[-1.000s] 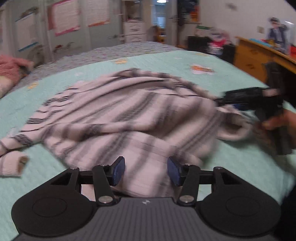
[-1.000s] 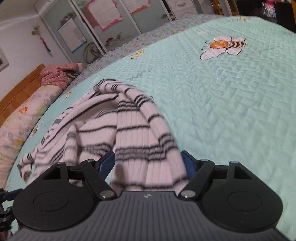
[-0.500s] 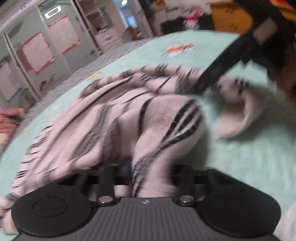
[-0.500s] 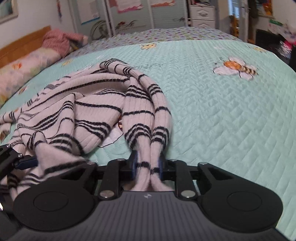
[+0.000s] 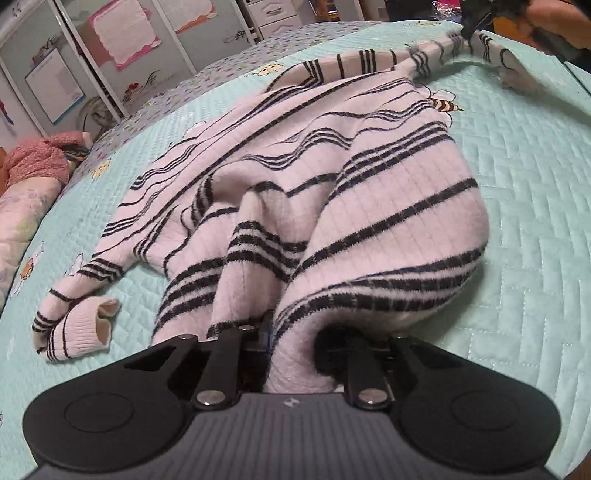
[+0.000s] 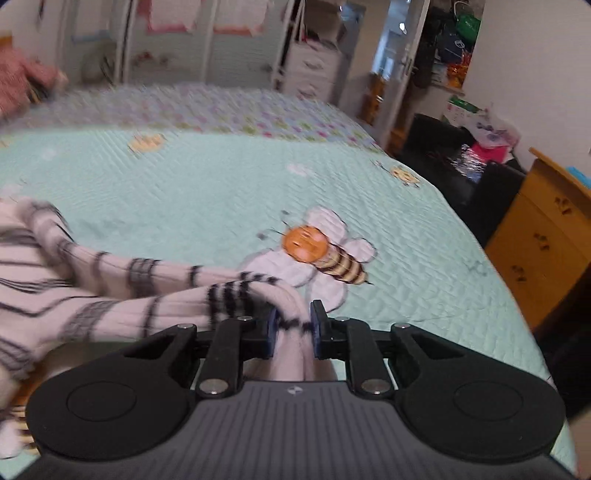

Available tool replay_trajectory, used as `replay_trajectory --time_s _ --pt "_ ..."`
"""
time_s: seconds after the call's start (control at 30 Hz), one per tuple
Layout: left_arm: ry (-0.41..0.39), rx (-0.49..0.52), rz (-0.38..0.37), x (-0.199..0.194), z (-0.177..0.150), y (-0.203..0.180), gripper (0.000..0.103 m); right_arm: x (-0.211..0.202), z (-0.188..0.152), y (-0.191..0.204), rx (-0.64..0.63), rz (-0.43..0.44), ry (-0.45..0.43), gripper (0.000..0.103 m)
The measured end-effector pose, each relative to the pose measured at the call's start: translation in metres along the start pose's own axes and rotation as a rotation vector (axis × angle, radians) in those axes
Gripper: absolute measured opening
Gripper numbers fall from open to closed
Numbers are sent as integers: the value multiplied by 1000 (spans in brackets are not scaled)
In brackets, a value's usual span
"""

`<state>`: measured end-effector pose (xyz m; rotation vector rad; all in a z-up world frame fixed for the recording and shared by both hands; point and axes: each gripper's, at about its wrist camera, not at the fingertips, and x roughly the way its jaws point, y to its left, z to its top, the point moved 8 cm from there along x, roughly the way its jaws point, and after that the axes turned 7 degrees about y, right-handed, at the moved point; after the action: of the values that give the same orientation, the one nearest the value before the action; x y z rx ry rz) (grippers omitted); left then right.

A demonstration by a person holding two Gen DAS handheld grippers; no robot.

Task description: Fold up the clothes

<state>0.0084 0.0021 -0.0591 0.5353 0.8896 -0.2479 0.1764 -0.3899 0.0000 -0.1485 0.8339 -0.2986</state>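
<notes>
A pale pink sweater (image 5: 332, 177) with black stripes lies rumpled on the mint quilt (image 5: 524, 206). My left gripper (image 5: 295, 332) has a fold of its near edge bunched between the jaws, which are closing on it; cloth drapes over the right finger and hides it. A cuffed sleeve (image 5: 81, 325) lies to the left. In the right wrist view my right gripper (image 6: 293, 328) is shut on a twisted part of the sweater (image 6: 110, 302), its blue pads (image 6: 271, 332) pressing the cloth. From the left wrist view the right gripper (image 5: 476, 18) holds the far end, stretched taut.
A bee patch (image 6: 321, 251) decorates the quilt (image 6: 184, 192) ahead of the right gripper. A wooden dresser (image 6: 535, 251) and dark clutter (image 6: 461, 166) stand past the bed's right edge. Pink clothing (image 5: 37, 162) and a pillow (image 5: 18, 221) lie at the left; wardrobe doors (image 5: 110, 48) behind.
Both grippers went from open around the sweater to closed on it. The right hand then swung away and up, pulling its part of the sweater out into a taut strip.
</notes>
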Motion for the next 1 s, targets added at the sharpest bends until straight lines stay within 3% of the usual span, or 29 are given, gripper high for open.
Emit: replay_trajectory --time_s 0.17,0.3,0.4,0.43,0.47,0.53,0.6,0.63,0.7,0.77,0.83,0.9,1.0 --pt "-18 -3 -12 -1 -10 1 17 32 -4 -12 -28 -59 119 17" --pt "-24 -4 -13 -5 -13 2 18 38 -20 -54 184 -37 172 20" --pt "-26 12 -3 -5 -13 1 18 17 -18 -58 332 155 69 42" --pt "-26 21 1 -5 -12 0 18 11 -16 -53 343 217 39 55" --pt "-25 27 4 -5 -12 -1 18 6 -15 -51 351 239 21 62" --pt "-22 23 6 -5 -12 -1 18 -3 -20 -55 401 244 -9 62" --pt "-18 13 8 -5 -12 0 18 -15 -34 -69 527 237 -41 62" --pt "-17 14 12 -4 -12 -1 18 -24 -44 -75 607 278 -57 62" --pt "-17 21 21 -4 -11 -2 18 -43 -69 -79 767 444 -75 62" --pt "-13 31 28 -3 -11 -3 18 -45 -97 -70 877 611 -2 62" --pt "-6 27 30 -4 -10 -2 18 -39 -119 -57 941 700 97 63" --pt "0 20 30 -4 -10 -2 18 -32 -132 -47 943 662 162 65" --pt "6 15 33 -4 -11 -1 18 -26 -126 -41 780 471 149 62"
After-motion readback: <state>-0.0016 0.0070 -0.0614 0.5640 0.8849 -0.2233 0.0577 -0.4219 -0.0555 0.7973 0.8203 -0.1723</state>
